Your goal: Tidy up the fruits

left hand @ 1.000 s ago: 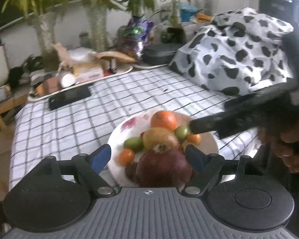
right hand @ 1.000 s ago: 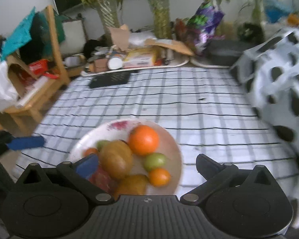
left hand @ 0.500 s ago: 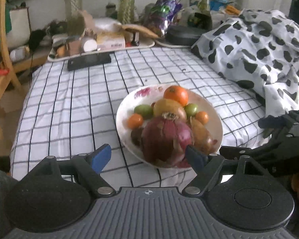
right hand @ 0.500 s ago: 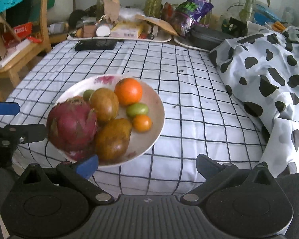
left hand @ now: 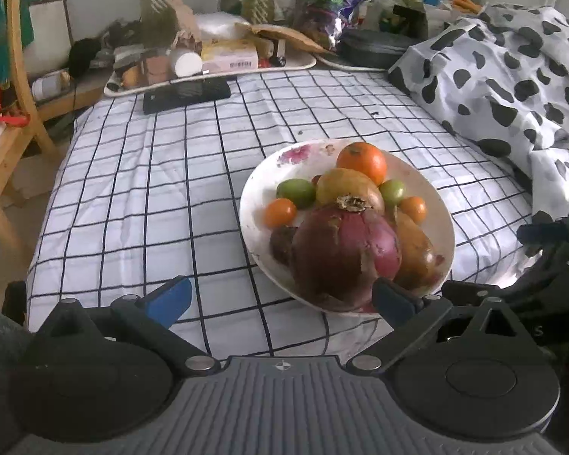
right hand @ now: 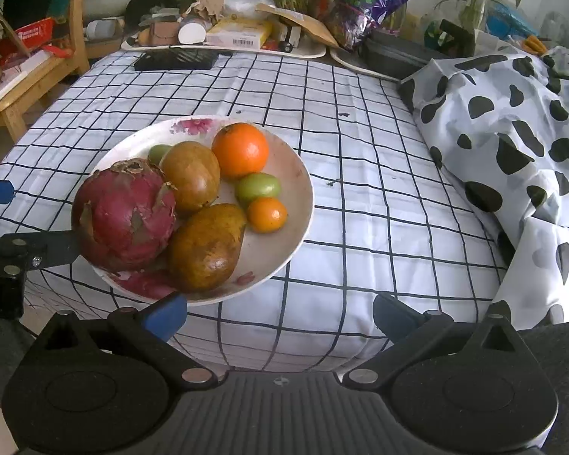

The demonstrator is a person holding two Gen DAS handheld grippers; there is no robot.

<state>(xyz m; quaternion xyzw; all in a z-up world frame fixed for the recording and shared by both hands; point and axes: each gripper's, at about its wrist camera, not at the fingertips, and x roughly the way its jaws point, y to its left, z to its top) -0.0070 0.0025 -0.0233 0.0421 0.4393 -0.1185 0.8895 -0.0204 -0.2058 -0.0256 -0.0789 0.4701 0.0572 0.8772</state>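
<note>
A white flowered plate [left hand: 263,185] [right hand: 296,204] sits on the checked cloth and holds a red dragon fruit [left hand: 341,254] [right hand: 125,214], a brown pear [right hand: 206,246], a round brown fruit [right hand: 189,176], an orange [left hand: 362,161] [right hand: 241,149], small green fruits [left hand: 296,192] and small orange fruits [right hand: 267,214]. My left gripper [left hand: 280,301] is open and empty just short of the plate's near rim. My right gripper [right hand: 278,313] is open and empty at the plate's near right side. Each gripper shows at the edge of the other's view.
A cow-print blanket [right hand: 512,132] lies heaped on the right. A black phone [left hand: 186,93] and trays of clutter [right hand: 227,34] are at the far edge, with plants behind. A wooden chair [left hand: 3,121] stands to the left.
Both grippers have pulled back and up from the plate. The dragon fruit, earlier between the left fingers, now rests on the plate. The right gripper has withdrawn to the right.
</note>
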